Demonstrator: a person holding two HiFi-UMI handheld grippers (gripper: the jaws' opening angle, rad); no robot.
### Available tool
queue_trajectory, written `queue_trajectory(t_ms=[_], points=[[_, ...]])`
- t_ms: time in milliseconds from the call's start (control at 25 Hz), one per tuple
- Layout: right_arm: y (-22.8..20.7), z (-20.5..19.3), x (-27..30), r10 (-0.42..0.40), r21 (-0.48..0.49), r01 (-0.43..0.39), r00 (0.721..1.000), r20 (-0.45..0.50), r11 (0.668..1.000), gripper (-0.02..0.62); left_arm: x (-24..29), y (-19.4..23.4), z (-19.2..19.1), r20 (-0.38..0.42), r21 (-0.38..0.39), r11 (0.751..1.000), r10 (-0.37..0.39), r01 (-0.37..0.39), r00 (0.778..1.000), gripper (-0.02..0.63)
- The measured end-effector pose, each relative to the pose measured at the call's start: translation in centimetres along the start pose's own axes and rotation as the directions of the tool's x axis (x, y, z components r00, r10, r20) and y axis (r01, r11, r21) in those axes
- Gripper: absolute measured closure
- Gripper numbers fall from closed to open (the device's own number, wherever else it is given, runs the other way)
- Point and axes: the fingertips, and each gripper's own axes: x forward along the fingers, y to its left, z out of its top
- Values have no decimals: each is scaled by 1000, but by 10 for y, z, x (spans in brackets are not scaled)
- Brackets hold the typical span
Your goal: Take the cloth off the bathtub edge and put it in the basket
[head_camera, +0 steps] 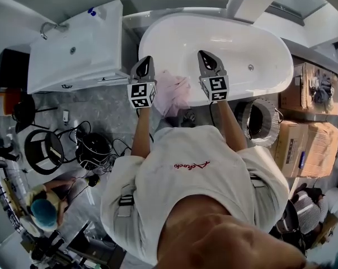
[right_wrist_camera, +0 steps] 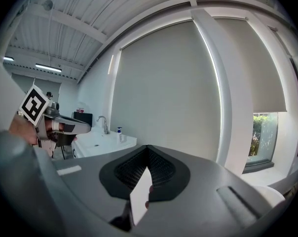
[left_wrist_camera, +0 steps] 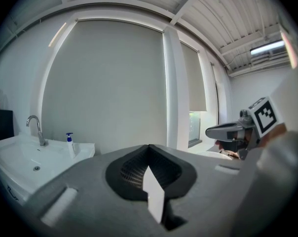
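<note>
Cloth: the pink cloth is seen draped over the near edge of the bathtub, roughly midway along that edge. It lies between the two tools and is not lifted off.
Left tool: the left tool is held over the near edge, just beside the left side of the cloth. Its jaws are pressed together and nothing is caught between them. Whether its body touches the fabric cannot be told.
Right tool: the right tool is held over the same edge, just beside the right side of the cloth. Its jaws are likewise closed on nothing.
Aim: both tools are pointed across the tub toward the far wall, so the cloth is shown in neither gripper view.
Basket: the basket is seen on the floor by the right end of the bathtub, to the right of the person's right arm. No pink is made out in its dark inside.
Done: nothing is judged complete, since the cloth is ungrasped and the basket holds none of it.
Left: the whole task is judged to remain, namely gripping the cloth, lifting it clear of the edge, carrying it right to the basket and releasing it there.
Next need: one tool's jaws are expected to be parted and lowered onto a fold.
</note>
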Motion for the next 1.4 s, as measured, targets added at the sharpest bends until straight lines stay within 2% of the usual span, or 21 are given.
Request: queue_trajectory(t_ms=[360,600,800,1040,1400], points=[[20,-4,14,-44,7,45,999,-29,999,589,3,30,-4,-10,2,999,-49,49,999,606],[39,-15,20,-81,20,82,995,-63,996,589,-2,56,-20,-33,-11,997,-75,75,997,606],[47,-27,20,-90,26,92,992,-93,995,588,-1,62,-34,-56,-27,996,-88,87,995,606],[49,-54,19,-80,43,88,985,-153,995,589,2,59,-61,-118,-26,994,-108,105,987,606],[61,-118,29,-42,88,66,965,-259,994,589,5,66,-124,-224,-67,993,-110,98,968,606]])
